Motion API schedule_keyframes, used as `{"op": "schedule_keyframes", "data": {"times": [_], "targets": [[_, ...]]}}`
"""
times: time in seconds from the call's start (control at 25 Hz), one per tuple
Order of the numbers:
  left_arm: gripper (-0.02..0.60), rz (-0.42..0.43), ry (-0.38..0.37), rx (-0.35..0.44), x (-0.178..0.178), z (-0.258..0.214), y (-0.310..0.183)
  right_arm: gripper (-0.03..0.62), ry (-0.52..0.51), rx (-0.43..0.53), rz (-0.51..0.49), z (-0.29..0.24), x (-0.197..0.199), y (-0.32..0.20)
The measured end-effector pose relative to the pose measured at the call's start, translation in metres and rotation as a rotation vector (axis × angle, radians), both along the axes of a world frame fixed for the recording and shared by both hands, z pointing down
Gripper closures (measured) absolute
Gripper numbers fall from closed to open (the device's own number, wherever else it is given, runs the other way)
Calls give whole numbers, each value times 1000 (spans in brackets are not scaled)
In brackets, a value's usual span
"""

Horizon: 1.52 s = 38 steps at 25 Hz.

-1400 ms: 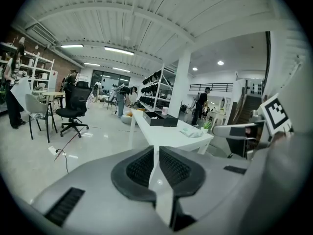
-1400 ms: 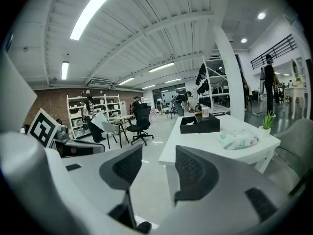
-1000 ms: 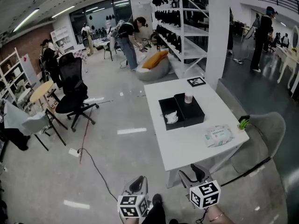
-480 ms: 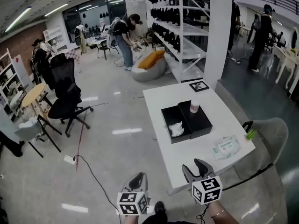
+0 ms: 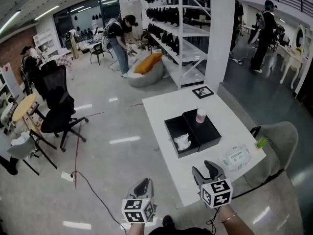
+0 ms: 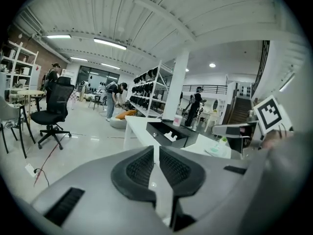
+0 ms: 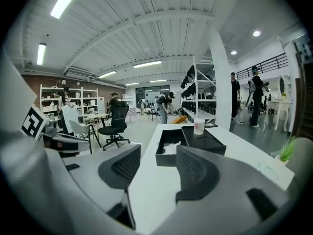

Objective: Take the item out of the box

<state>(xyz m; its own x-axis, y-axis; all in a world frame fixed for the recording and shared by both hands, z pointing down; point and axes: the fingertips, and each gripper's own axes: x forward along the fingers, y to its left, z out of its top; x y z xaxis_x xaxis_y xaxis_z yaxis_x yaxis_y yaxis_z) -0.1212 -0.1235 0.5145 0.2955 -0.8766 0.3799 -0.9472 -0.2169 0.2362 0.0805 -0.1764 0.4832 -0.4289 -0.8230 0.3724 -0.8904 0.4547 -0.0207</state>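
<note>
Approach is closing in: both grippers are coming up to the white rectangular table [image 5: 164, 106]. The grey right gripper [image 5: 207, 170] is now reaching its near edge, jaws spread and empty. The grey left gripper [image 6: 156, 153] is hanging beside it, jaws pressed together. Straight ahead of the right gripper, the open black box [image 5: 174, 126] is holding the crumpled white item [image 5: 183, 142], perhaps tissue, not yet within reach. Glossy grey floor [image 5: 112, 160] is spreading leftward past a black office chair [image 5: 56, 109].

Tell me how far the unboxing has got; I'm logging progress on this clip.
Done: the black box is open. In hand: nothing; the right gripper, jaws apart and empty, hovers at the near edge of the table; the left gripper is shut, off the table. Left: grasp the white item lying in the box and lift it out.
</note>
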Motion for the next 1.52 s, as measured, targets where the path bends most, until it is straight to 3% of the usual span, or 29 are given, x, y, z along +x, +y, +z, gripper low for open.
{"op": "schedule_keyframes", "data": {"times": [0.6, 1.08, 1.52], "targets": [[545, 35, 26, -14, -21, 9, -36, 375, 92, 12, 48, 4, -17, -51], [546, 1, 24, -15, -35, 11, -56, 375, 165, 6, -8, 14, -39, -116], [545, -57, 17, -33, -45, 16, -72, 360, 234, -94, -74, 52, -49, -165]]}}
